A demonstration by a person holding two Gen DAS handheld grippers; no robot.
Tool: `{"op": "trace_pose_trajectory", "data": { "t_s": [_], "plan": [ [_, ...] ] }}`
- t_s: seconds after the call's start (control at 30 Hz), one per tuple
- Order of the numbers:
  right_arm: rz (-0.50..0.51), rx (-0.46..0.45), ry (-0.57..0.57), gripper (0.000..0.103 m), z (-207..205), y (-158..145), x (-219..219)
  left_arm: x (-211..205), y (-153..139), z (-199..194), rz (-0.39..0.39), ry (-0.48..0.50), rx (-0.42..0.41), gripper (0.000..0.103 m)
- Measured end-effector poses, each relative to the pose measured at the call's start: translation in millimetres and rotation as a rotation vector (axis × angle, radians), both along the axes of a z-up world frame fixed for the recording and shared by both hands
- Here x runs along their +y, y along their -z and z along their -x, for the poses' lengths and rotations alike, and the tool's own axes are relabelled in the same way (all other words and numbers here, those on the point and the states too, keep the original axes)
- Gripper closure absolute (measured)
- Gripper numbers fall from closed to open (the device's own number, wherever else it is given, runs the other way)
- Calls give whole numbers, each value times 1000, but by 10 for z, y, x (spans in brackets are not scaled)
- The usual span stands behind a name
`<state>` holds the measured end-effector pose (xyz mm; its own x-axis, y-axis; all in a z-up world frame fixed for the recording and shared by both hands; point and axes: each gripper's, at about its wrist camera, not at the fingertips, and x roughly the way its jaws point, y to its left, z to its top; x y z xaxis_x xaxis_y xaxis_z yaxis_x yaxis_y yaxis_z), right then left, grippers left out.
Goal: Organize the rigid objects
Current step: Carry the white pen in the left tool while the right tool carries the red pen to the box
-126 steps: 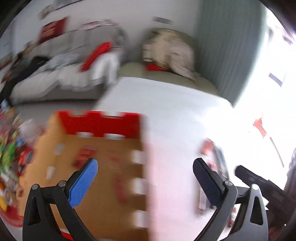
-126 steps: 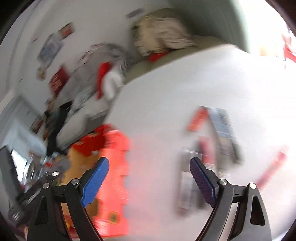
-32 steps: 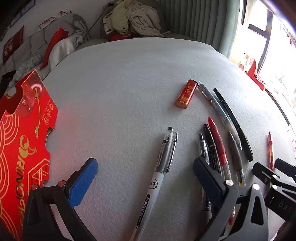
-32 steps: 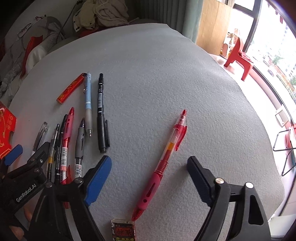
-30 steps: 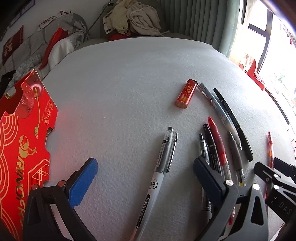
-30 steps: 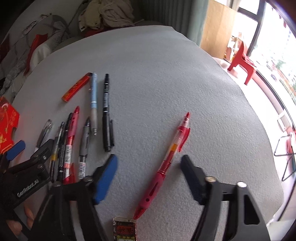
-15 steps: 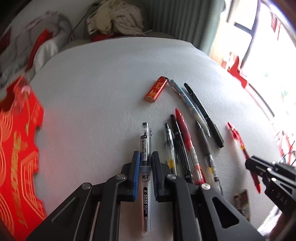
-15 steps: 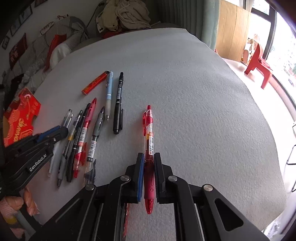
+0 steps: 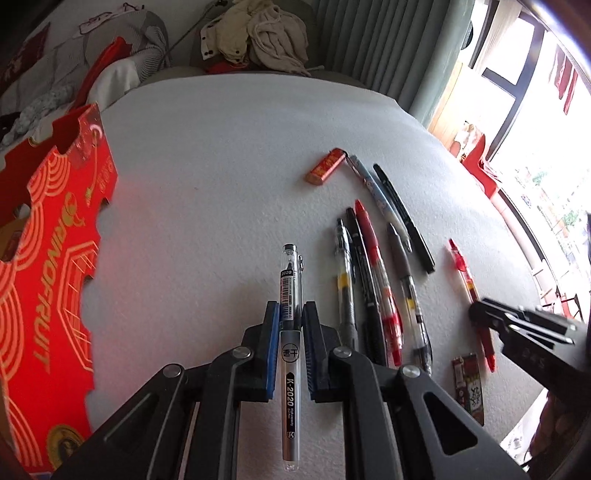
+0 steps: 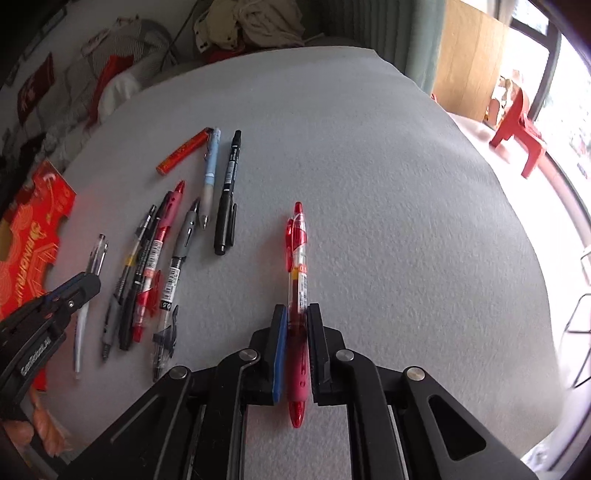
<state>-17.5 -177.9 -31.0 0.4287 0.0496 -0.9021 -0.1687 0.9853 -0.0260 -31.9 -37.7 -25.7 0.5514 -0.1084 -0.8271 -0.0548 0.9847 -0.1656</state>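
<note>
Left tongs (image 9: 289, 321) are clamped on the clear pen (image 9: 290, 325) and right tongs (image 10: 295, 325) on the red pen (image 10: 297, 295), each gripped mid-barrel over the table (image 10: 388, 184), presumably for balanced carriage to the red box (image 9: 48, 240).

Matt, finely pebbled grey-white covering, felt-like, over the desk (image 9: 221, 155). Clear glossy plastic on the gel pen (image 9: 290, 295), paper barcode label round its barrel. Translucent red plastic, shiny, on the red pen (image 10: 297, 280), with a duller rubbery-looking grip sleeve. Matt black plastic on both gripper frames, left gripper (image 9: 290, 332) and right gripper (image 10: 295, 332), blue rubbery-looking pads, bright metal rivets. Glossy printed red card on the box (image 9: 48, 236), bare brown cardboard inside. Rumpled cream cloth (image 9: 258, 33) behind.
</note>
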Motion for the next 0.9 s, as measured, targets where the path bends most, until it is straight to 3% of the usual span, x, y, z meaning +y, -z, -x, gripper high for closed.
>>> {"op": "trace_pose_trajectory", "data": {
  "t_s": [0.1,0.17,0.27,0.33,0.67,0.9],
  "plan": [
    [110,0,-62,91,-96,0,184,-39,25,-11,-10,5,3,89],
    [126,16,-85,92,-151,-5,226,-48,23,-7,-6,4,4,89],
    [75,-6,-72,92,-120,-42,138,-42,-24,35,-1,-3,-11,89],
    [3,-70,-42,92,-5,-152,36,-49,-85,82,-13,-6,-30,89],
    [-163,-236,-3,92,482,-592,-29,-323,-484,393,-84,22,-160,89],
    [-233,-280,38,92,744,-691,-98,-464,-673,564,-116,54,-222,89]
  ]
}}
